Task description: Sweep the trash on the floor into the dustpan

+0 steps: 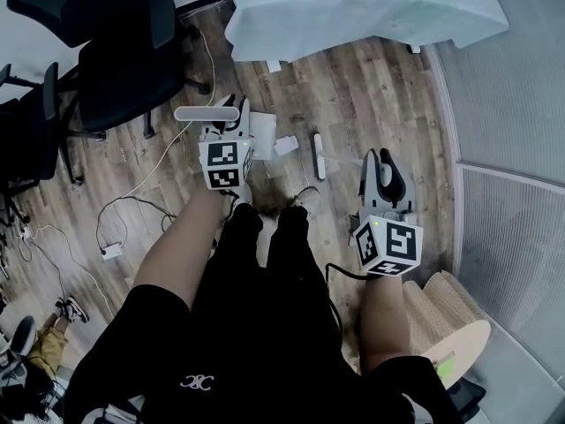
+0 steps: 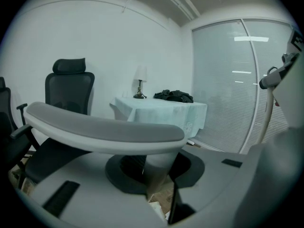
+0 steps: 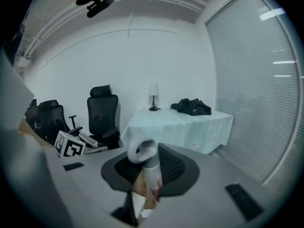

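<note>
My left gripper (image 1: 231, 129) is shut on the long-handled dustpan's grey-and-white top grip (image 1: 207, 113). In the left gripper view that grip (image 2: 104, 132) lies crosswise just beyond the jaws. My right gripper (image 1: 382, 168) is shut on the broom's white round handle (image 3: 151, 172), whose end has a hole through it. A crumpled white paper scrap (image 1: 284, 145) lies on the wood floor (image 1: 353, 95) ahead of the person's feet. Next to it is a narrow white piece (image 1: 319, 155); whether it is the broom's head cannot be told. The dustpan's tray is mostly hidden behind the left gripper.
Black office chairs (image 1: 115, 51) stand at the upper left. A table under a pale cloth (image 1: 353, 7) is straight ahead. White cables and a power strip (image 1: 113, 251) trail on the floor at left. A blind-covered glass wall (image 1: 512, 104) runs along the right, with a beige ribbed stand (image 1: 450, 312) below it.
</note>
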Available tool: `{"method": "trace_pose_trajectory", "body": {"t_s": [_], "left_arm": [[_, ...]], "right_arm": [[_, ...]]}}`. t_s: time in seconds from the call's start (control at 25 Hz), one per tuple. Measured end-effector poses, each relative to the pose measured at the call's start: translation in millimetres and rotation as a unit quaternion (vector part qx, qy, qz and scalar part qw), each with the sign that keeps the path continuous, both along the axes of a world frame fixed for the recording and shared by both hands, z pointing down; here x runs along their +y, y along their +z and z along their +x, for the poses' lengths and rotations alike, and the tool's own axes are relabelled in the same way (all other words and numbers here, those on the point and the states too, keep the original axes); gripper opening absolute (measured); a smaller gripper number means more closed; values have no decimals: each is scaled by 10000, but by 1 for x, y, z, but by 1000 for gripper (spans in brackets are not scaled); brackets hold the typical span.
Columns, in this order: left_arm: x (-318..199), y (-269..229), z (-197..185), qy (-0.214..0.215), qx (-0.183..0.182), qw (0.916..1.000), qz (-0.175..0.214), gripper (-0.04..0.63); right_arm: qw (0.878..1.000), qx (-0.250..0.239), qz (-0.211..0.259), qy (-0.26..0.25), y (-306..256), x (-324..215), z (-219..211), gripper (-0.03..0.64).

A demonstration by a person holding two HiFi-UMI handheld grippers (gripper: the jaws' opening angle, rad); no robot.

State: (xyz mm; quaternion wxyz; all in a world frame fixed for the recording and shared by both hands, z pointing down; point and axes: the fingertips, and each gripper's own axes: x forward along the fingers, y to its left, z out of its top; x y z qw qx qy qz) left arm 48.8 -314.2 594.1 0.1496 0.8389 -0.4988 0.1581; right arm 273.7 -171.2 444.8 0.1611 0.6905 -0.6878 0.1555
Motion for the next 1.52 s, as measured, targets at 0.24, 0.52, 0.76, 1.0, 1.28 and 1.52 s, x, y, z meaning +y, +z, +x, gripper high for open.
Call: {"method": "trace_pose_trajectory", "body": {"t_s": [0.24,0.52,0.76,1.0,1.28,1.52], "left_arm": [[3,2,-5,83,57,9999,-4,84],[3,3,-11,210,56,9998,17,84],[3,2,-20,263,147,9995,2,84],[4,1,-36,257,95,9996,-63,83],[7,-26,-44,202,65,9995,-251,73],[17,-95,-24,479,132,9987,114,59]], "right_arm": [[9981,-286,-46,-547,5,-27,-86,93],[9898,-1385,287,-192,-16,-44,-98,94],[9900,-1302,523,115,-35,-32,-76,94],[9952,-756,615,108,-65,-13,-74,94],[9914,-556,884,790,-100,23,-16,92],[9865,-371,1086,1167,-134,47,18,91]]}}
